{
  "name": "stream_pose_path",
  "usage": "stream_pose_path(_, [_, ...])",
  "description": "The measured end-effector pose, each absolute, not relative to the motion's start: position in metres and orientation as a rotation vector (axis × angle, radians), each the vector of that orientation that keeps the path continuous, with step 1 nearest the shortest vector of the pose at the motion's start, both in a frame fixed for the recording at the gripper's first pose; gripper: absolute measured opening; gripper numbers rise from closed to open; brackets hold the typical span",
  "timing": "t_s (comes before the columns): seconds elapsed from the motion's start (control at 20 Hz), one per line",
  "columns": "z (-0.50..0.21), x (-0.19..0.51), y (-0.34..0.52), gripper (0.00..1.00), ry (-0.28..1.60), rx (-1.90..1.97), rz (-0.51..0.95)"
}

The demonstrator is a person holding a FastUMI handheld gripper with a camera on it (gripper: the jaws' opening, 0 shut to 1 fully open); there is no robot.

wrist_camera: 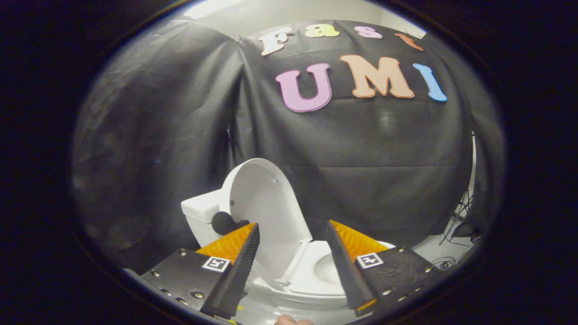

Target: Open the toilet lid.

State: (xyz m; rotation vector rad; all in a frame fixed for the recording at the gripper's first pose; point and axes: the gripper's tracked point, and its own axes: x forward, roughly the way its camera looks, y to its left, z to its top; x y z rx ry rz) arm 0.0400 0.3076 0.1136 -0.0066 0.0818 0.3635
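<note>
Most of the task appears to be done. The toilet lid [264,212] is seen raised, standing near upright with its pale inner face turned toward the camera, at the lower centre of the frame. It is leaned back toward the tank [198,212], which sits just left of it, and a dark rounded knob or button [224,222] is seen at the tank's near side, partly hidden behind the left finger. Below and right of the lid, the seat ring [311,271] and the open bowl [327,268] are exposed.

The gripper [292,234] is held with its fingers spread wide apart at the bottom of the frame; nothing is gripped between them. The lid is framed in the gap between the fingers and beyond them, and no contact with it is seen. A small part of a hand [293,321] is visible at the very bottom edge.

What is left is judged to be little: whether the lid rests fully against the tank cannot be told, so at most a final nudge and a withdrawal of the gripper would be needed.
</note>
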Motion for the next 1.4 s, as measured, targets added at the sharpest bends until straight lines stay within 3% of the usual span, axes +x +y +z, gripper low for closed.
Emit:
stream_pose_path(0.1, [0.116, 0.041, 0.288, 0.93, 0.078, -0.022, 0.344])
stream_pose_path(0.35, [0.116, 0.039, 0.255, 0.98, 0.068, -0.021, 0.338])
stream_pose_path(1.0, [0.119, 0.042, 0.141, 0.98, 0.051, -0.034, 0.205])
stream_pose_path(1.4, [0.107, 0.032, 0.1, 0.98, 0.063, -0.093, 0.216])
